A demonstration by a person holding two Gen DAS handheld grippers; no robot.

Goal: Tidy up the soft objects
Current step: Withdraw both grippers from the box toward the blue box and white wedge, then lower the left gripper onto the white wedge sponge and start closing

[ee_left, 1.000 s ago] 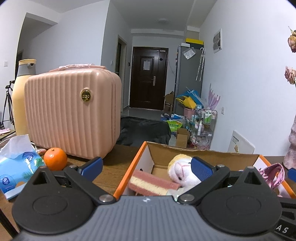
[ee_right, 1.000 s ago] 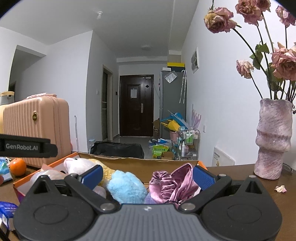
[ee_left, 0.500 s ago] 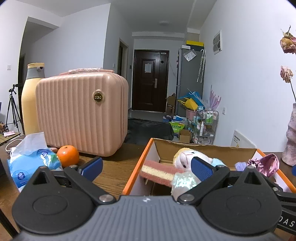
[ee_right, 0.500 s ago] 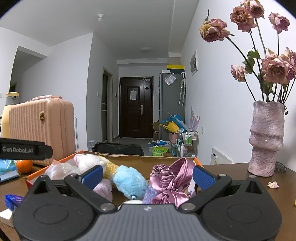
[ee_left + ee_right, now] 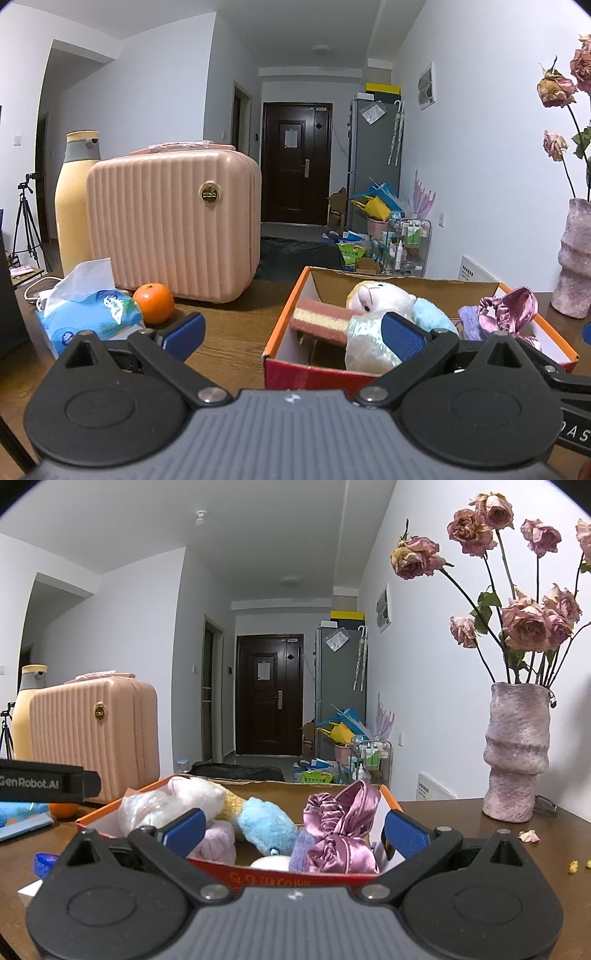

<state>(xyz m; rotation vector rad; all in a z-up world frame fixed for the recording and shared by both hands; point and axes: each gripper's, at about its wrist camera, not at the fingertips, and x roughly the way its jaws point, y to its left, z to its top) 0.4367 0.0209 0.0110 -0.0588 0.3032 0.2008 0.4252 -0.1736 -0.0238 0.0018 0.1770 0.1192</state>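
Note:
An orange cardboard box (image 5: 284, 332) (image 5: 391, 801) sits on the wooden table and holds soft things. Inside lie a white plush toy (image 5: 376, 299) (image 5: 192, 794), a light blue plush (image 5: 266, 823) (image 5: 430, 314), a pink-and-yellow sponge (image 5: 317, 317), a purple satin scrunchie (image 5: 340, 830) (image 5: 509, 306) and a pale pink towel (image 5: 221, 842). My left gripper (image 5: 293, 332) hangs open in front of the box's left corner, holding nothing. My right gripper (image 5: 293, 829) is open just before the box's near wall, empty too.
A pink ribbed case (image 5: 173, 225) (image 5: 92, 738) and a yellow bottle (image 5: 74, 195) stand at the back left. An orange (image 5: 153, 302) and a blue tissue pack (image 5: 88, 317) lie beside them. A pink vase (image 5: 517, 753) of dried roses stands at the right, with petals (image 5: 528, 836) on the table.
Both grippers have drawn back from the box, so more of it and the table shows. Both stay open and empty; the things in the box have not moved.

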